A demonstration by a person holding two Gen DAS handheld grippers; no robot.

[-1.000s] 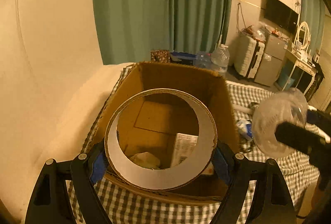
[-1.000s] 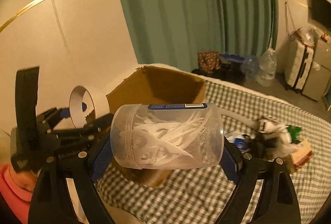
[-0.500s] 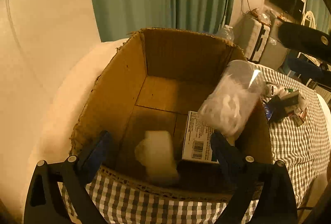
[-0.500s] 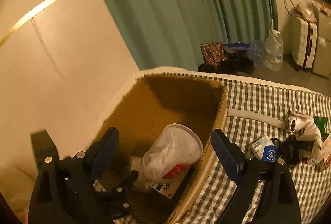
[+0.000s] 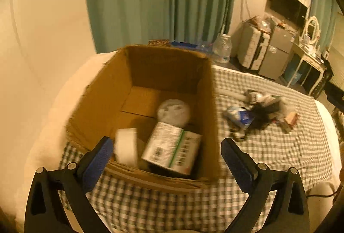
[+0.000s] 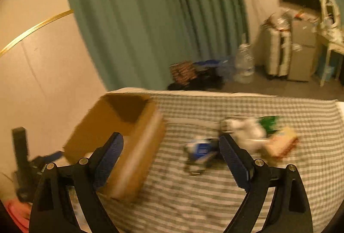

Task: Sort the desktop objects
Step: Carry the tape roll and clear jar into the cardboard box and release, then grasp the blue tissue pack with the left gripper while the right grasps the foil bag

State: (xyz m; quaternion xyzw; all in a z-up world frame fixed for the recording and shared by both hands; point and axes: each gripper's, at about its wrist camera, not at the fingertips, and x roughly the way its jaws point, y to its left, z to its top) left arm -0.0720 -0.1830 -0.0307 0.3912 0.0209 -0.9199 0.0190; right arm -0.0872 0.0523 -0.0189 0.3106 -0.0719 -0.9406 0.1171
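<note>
My left gripper [image 5: 164, 148] has just been opening wide, empty, over the box [image 5: 103, 91]; my right gripper [image 6: 169, 147] has its fingers apart, empty.

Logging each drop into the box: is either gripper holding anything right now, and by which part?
Nothing is held. The left gripper is open above the cardboard box, its jaws having just been opening; the right gripper is open too, with nothing between its jaws.

Under me lies a bed spread with a green-checked cloth [image 5: 279, 147]. On it sits an open cardboard box [image 5: 103, 91] toward the wall, and well apart from it a blurred heap of small clutter [image 5: 260, 110], a blue-and-white packet [image 6: 200, 147] nearest the box.
</note>
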